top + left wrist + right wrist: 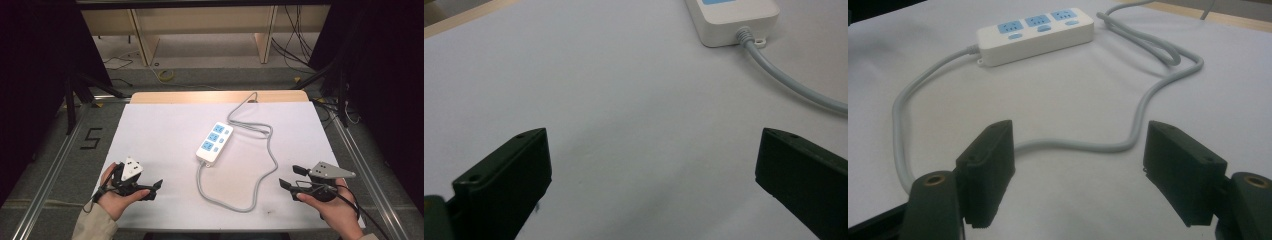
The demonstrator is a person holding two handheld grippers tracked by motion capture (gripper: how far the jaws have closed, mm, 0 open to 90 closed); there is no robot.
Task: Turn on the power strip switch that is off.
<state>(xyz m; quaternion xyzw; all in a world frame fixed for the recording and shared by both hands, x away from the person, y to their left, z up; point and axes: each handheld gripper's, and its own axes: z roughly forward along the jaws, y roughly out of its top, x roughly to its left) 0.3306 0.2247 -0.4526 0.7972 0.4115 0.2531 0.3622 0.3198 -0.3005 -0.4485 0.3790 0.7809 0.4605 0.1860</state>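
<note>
The left gripper (156, 189) rests low at the near left corner of the table, held in the person's left hand (116, 199), its two black jaws spread wide with bare white surface between them and nothing in their grasp. The right gripper (291, 176) sits at the near right corner in the person's right hand (334, 207), its jaws also wide apart and holding nothing. Between the two, toward the middle of the white table (160, 130), lies a white power strip (214, 141) with three blue sockets, set at a slant and well apart from both grippers. Its grey cord (227, 204) leaves the near end of the strip, loops toward the person, bends back up the right side and runs off the far edge of the table. In the right gripper view, a stretch of that cord (1073, 146) lies on the table just beyond the open jaws, not touching them
</note>
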